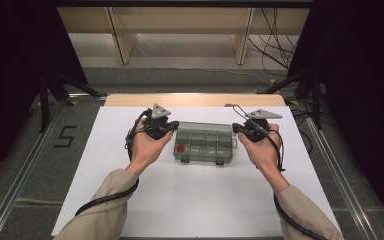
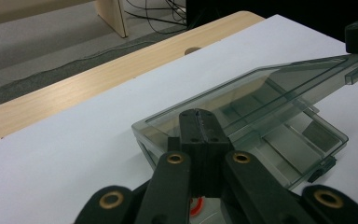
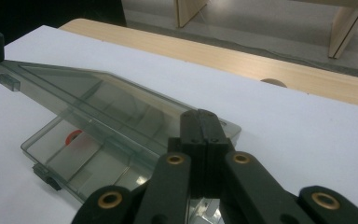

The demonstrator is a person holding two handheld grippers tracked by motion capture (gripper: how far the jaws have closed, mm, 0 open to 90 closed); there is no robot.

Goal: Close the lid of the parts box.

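Smoky clear plastic compartment box (image 1: pixel 203 141) – lid (image 2: pixel 256 93) raised, left gripper (image 2: pixel 199 122) and right gripper (image 3: pixel 200 122) pressed together at its ends

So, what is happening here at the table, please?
A person holds a gripper in each hand at the two ends of a clear grey compartment box on a white table. The left gripper and the right gripper are both shut, each at one end of the lid, which stands half raised over the tray. A small red piece lies in the tray's left end compartment.
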